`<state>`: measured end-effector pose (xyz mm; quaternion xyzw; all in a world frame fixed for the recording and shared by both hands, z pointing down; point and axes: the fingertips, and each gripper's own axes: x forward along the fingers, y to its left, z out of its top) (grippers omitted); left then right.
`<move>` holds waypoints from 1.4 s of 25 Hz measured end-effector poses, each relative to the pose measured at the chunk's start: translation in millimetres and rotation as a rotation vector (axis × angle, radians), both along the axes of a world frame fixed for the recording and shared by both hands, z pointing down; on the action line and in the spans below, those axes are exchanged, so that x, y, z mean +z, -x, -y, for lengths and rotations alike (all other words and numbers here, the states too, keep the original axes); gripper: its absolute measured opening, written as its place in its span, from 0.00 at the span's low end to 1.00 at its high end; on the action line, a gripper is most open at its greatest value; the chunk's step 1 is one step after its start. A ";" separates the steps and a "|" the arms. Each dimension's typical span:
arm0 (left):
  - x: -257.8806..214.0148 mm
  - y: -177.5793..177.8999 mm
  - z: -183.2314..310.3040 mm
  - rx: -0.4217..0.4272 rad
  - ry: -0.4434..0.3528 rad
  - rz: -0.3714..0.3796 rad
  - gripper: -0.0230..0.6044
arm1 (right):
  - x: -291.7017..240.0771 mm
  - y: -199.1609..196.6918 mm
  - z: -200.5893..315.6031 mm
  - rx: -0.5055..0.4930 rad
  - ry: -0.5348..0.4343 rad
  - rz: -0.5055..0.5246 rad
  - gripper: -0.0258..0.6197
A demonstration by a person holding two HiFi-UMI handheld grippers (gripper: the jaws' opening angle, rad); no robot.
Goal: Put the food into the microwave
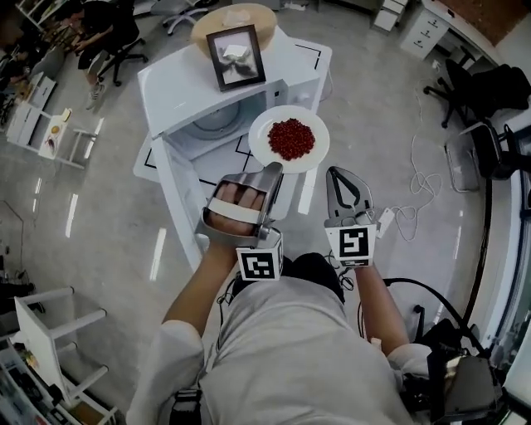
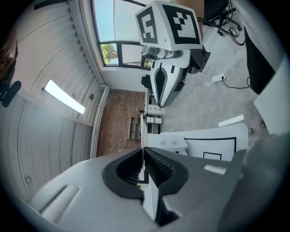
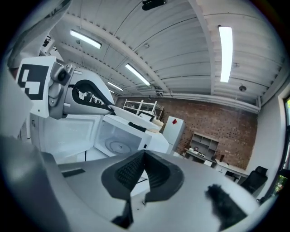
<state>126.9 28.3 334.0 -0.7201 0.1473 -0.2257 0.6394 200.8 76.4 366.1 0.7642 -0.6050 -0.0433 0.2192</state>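
A white plate (image 1: 267, 153) carries a heap of red food (image 1: 291, 138). It hangs just in front of the white microwave (image 1: 178, 87), to the right of the opening. The microwave door (image 1: 177, 192) is swung open to the left, and the glass turntable (image 1: 217, 121) shows inside. My left gripper (image 1: 274, 172) is shut on the plate's near rim; in the left gripper view the rim (image 2: 144, 136) runs edge-on between the pads. My right gripper (image 1: 335, 176) hovers shut and holds nothing, just right of the plate. The right gripper (image 3: 144, 156) faces the open microwave (image 3: 118, 144).
A framed picture (image 1: 236, 56) and a round wooden board (image 1: 241, 18) lie on top of the microwave, which stands on a white table (image 1: 313, 56). A cable with a power strip (image 1: 387, 219) lies on the floor to the right. Office chairs (image 1: 477, 91) stand at the far right.
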 end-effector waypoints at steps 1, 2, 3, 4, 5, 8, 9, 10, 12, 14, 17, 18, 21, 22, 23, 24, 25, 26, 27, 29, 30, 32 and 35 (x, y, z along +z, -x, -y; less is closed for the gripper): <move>1.7 3.4 4.4 -0.021 0.005 0.004 0.08 | 0.1 2.5 6.6 -0.021 0.001 -0.008 0.06; 3.7 7.1 8.9 -0.042 0.009 0.009 0.08 | 0.3 5.2 13.4 -0.043 0.003 -0.020 0.06; 6.3 10.9 13.3 -0.064 0.012 0.017 0.08 | 1.1 7.9 20.3 -0.066 0.007 -0.033 0.06; 8.6 14.7 17.7 -0.087 0.011 0.025 0.08 | 2.6 10.9 27.3 -0.093 0.012 -0.047 0.06; 9.0 18.2 21.9 -0.111 0.002 0.029 0.08 | 4.7 13.9 33.8 -0.122 0.020 -0.060 0.06; 8.2 25.0 31.5 -0.181 -0.019 0.034 0.08 | 11.3 20.5 50.7 -0.214 0.042 -0.085 0.06; 10.0 26.3 34.1 -0.202 -0.013 0.037 0.08 | 13.5 21.5 56.0 -0.243 0.046 -0.088 0.06; 11.8 27.3 36.9 -0.223 -0.007 0.038 0.08 | 15.5 22.3 61.3 -0.270 0.050 -0.093 0.06; 14.9 28.1 43.9 -0.266 -0.004 0.037 0.08 | 19.9 23.3 71.9 -0.327 0.066 -0.113 0.06; 19.1 27.7 52.5 -0.317 -0.009 0.043 0.08 | 25.3 23.2 82.4 -0.390 0.105 -0.142 0.06; 27.3 25.6 63.6 -0.404 0.003 0.048 0.08 | 31.9 17.7 95.4 -0.474 0.160 -0.236 0.06; 30.2 25.1 67.2 -0.434 0.005 0.051 0.08 | 33.0 14.9 99.9 -0.499 0.167 -0.302 0.06; 37.1 24.4 75.3 -0.508 0.011 0.068 0.08 | 31.0 12.3 112.5 -0.576 0.141 -0.538 0.13; 38.2 23.4 76.9 -0.524 0.011 0.071 0.08 | 29.0 12.5 116.1 -0.597 0.122 -0.610 0.16; 39.2 21.9 78.3 -0.536 0.008 0.074 0.08 | 27.2 13.3 119.8 -0.616 0.102 -0.672 0.17; 40.4 20.3 79.5 -0.546 0.003 0.079 0.08 | 25.9 14.7 123.7 -0.636 0.082 -0.723 0.18; 41.9 19.0 80.4 -0.555 -0.001 0.087 0.08 | 25.3 16.7 127.7 -0.655 0.062 -0.764 0.19; 43.8 18.0 80.9 -0.561 -0.003 0.095 0.08 | 25.2 19.1 131.6 -0.672 0.044 -0.798 0.20; 45.9 16.9 81.1 -0.566 -0.005 0.104 0.08 | 25.6 21.5 135.3 -0.686 0.027 -0.827 0.21; 50.9 14.0 81.3 -0.569 -0.007 0.121 0.08 | 27.6 26.8 141.3 -0.712 -0.004 -0.881 0.21; 53.4 12.3 81.4 -0.569 -0.006 0.128 0.08 | 29.1 29.9 143.3 -0.725 -0.019 -0.913 0.21; 57.5 9.7 81.9 -0.571 -0.003 0.139 0.08 | 33.4 36.4 145.6 -0.748 -0.043 -0.989 0.21; 63.6 11.7 85.5 -0.596 0.005 0.148 0.08 | 43.7 42.5 147.2 -0.784 -0.036 -1.048 0.11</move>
